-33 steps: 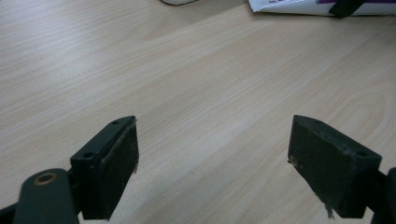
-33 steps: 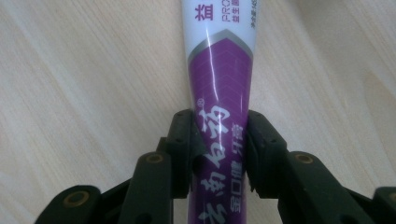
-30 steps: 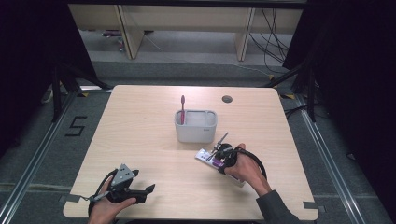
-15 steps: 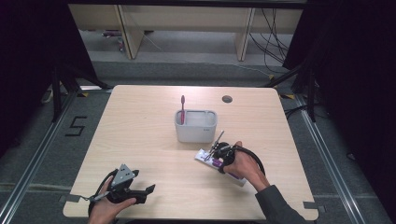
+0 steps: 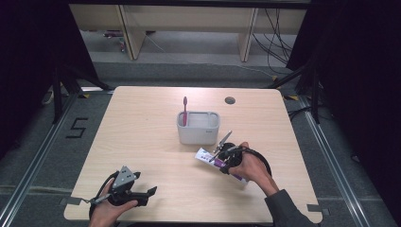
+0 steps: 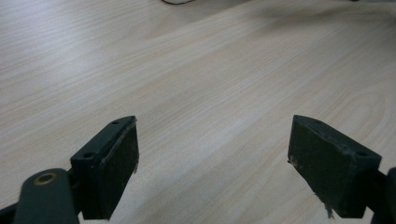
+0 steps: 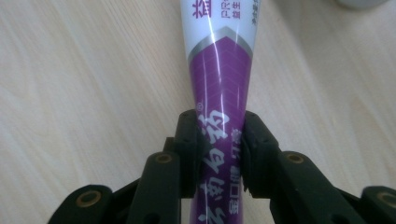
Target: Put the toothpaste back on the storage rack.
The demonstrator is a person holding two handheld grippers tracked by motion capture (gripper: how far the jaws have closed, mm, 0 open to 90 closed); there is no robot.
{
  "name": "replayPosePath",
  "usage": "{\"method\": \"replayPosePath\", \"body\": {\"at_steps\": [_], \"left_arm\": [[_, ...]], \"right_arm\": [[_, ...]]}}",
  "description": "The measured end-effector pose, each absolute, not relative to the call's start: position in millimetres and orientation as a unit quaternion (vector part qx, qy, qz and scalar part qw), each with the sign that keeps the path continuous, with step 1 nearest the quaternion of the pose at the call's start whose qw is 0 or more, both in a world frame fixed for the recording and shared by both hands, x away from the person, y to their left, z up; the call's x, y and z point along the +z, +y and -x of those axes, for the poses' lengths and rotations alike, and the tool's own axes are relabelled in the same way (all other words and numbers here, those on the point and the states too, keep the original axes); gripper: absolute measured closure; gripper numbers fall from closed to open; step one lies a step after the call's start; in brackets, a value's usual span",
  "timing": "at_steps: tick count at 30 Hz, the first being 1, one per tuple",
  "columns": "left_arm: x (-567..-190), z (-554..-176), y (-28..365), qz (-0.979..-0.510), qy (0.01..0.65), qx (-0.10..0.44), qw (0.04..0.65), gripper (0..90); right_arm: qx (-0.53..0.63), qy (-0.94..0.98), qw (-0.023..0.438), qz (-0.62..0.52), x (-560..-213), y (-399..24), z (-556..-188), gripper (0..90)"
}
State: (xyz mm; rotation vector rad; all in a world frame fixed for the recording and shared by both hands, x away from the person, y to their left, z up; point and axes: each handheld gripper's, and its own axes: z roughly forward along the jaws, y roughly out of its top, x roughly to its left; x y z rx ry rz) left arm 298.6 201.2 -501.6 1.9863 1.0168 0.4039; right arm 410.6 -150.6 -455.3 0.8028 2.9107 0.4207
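A purple and white toothpaste tube (image 5: 206, 155) lies flat on the wooden table (image 5: 142, 137), in front of a grey holder (image 5: 198, 133). My right gripper (image 5: 221, 161) is down over it. In the right gripper view the tube (image 7: 219, 70) runs between the two pads (image 7: 189, 140), which have just been closing and now press on both its sides. A pink toothbrush (image 5: 185, 109) stands upright in the holder's left end. My left gripper (image 5: 147, 193) rests at the near left of the table, open (image 6: 212, 158), with bare wood between its pads.
A round cable hole (image 5: 230, 100) sits in the table's far right part. Black cable loops around the right hand (image 5: 257, 158). Dark floor and metal rails surround the table, with shelving legs beyond its far edge.
The right hand and forearm have shifted very slightly over the tube. The left hand, the holder and the toothbrush have stayed where they were.
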Motion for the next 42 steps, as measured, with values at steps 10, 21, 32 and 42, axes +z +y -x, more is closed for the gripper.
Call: {"method": "replayPosePath", "body": {"at_steps": [10, 21, 32, 42], "left_arm": [[-503, -300, 201, -0.793, 0.406, 0.160, 0.426, 15.8], [-503, -299, 200, -0.796, 0.408, 0.157, 0.419, 15.8], [-504, -299, 200, -0.792, 0.409, 0.158, 0.424, 15.8], [-504, -299, 200, -0.795, 0.407, 0.155, 0.422, 15.8]], "right_arm": [[0.250, 0.929, 0.062, -0.267, -419, -168, -400, 71.8], [0.353, 0.889, 0.095, -0.275, -388, -175, -401, 71.9], [0.419, 0.854, 0.106, -0.291, -361, -173, -417, 72.0], [0.467, 0.824, 0.130, -0.293, -350, -162, -447, 72.0]]}}
